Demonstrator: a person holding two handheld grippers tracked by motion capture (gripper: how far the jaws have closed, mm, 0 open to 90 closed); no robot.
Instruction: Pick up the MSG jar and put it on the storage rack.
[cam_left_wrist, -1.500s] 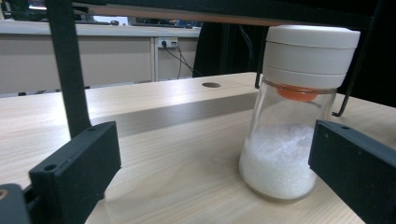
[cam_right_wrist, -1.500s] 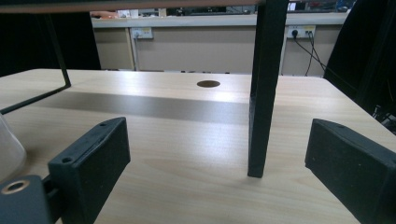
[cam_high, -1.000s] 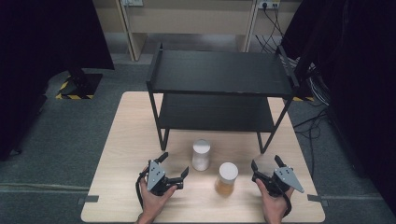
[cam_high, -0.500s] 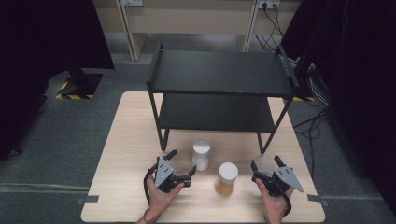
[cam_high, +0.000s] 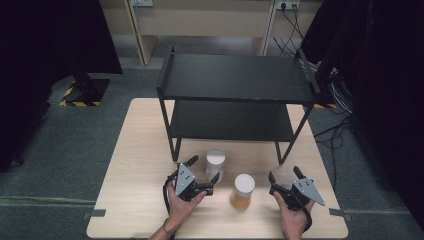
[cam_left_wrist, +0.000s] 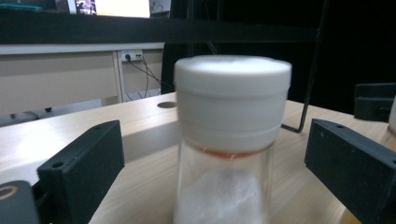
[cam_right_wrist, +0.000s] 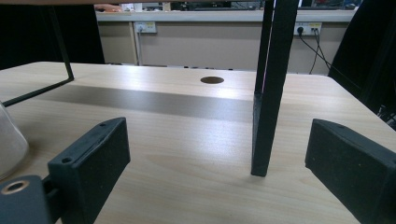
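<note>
A clear jar with a white lid and white contents (cam_high: 216, 160) stands on the wooden table (cam_high: 140, 150) in front of the black shelf rack (cam_high: 235, 80). My left gripper (cam_high: 205, 169) is open around it. In the left gripper view the jar (cam_left_wrist: 231, 140) stands upright between the jaws, and neither jaw touches it. A second white-lidded jar with amber contents (cam_high: 243, 190) stands to its right. My right gripper (cam_high: 284, 173) is open and holds nothing, right of the amber jar. In the right gripper view the rack's front right leg (cam_right_wrist: 267, 93) rises just beyond the jaws.
The rack has two bare black shelves, and its lower shelf (cam_high: 230, 122) sits just behind the jars. A round hole (cam_right_wrist: 212, 80) is cut in the tabletop farther back. A pale rounded object (cam_right_wrist: 10, 140) shows at the left edge of the right gripper view.
My left gripper has moved right and forward until its open jaws stand on either side of the white-contents jar. The right gripper and both jars have stayed put.
</note>
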